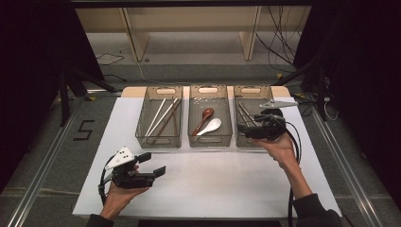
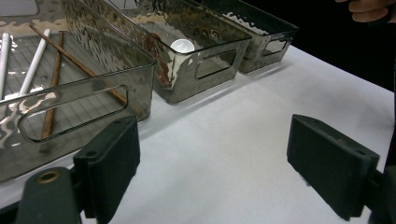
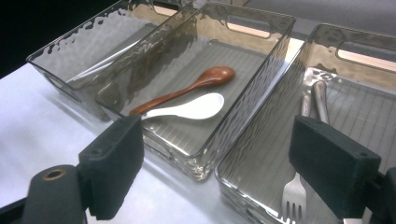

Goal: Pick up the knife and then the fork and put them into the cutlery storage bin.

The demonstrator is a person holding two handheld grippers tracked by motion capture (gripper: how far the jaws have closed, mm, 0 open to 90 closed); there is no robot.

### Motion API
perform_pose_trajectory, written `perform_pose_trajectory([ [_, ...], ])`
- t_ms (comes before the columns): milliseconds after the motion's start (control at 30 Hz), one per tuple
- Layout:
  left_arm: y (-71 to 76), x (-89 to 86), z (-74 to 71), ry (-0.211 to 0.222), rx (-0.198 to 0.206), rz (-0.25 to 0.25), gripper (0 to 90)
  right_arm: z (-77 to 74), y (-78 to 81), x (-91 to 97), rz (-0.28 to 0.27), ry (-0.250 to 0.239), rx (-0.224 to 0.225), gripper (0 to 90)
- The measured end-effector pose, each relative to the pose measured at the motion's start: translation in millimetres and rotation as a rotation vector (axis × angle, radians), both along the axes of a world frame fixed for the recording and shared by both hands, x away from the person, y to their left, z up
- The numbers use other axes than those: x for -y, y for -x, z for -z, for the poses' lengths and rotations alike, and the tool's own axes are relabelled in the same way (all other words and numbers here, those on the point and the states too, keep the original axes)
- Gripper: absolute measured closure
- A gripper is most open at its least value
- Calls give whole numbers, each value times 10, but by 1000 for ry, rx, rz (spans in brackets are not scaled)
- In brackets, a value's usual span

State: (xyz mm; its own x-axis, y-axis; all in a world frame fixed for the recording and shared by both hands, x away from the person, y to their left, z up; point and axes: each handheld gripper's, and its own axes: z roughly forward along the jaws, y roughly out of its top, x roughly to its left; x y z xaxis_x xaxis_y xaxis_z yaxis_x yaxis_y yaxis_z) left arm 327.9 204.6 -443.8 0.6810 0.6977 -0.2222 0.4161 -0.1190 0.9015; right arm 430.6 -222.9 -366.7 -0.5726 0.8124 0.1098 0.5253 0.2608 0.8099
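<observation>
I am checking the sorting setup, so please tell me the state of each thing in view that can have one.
Left gripper: open, holding nothing.
Right gripper: open, holding nothing, over the right bin.
Three clear smoky plastic bins: upright, uncovered.
Brown wooden spoon: lying in middle bin.
White ceramic spoon: lying beside it.
Silver metal fork: lying in right bin.

On the white tabletop (image 1: 213,184), the left clear bin (image 1: 159,140) holds white and brown chopsticks (image 1: 161,116) (lying lengthwise, near to far). The middle bin (image 1: 210,142) holds a brown wooden spoon (image 1: 204,118) with a white spoon (image 1: 211,126) just right of it. A "5" marking (image 1: 84,130) lies on the floor at the left.
</observation>
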Motion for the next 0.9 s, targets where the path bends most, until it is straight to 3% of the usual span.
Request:
perform_pose_trajectory([
  [900,0,-2,-6,4,-7,7,168,480,645,-5,-58,-54,17,187],
])
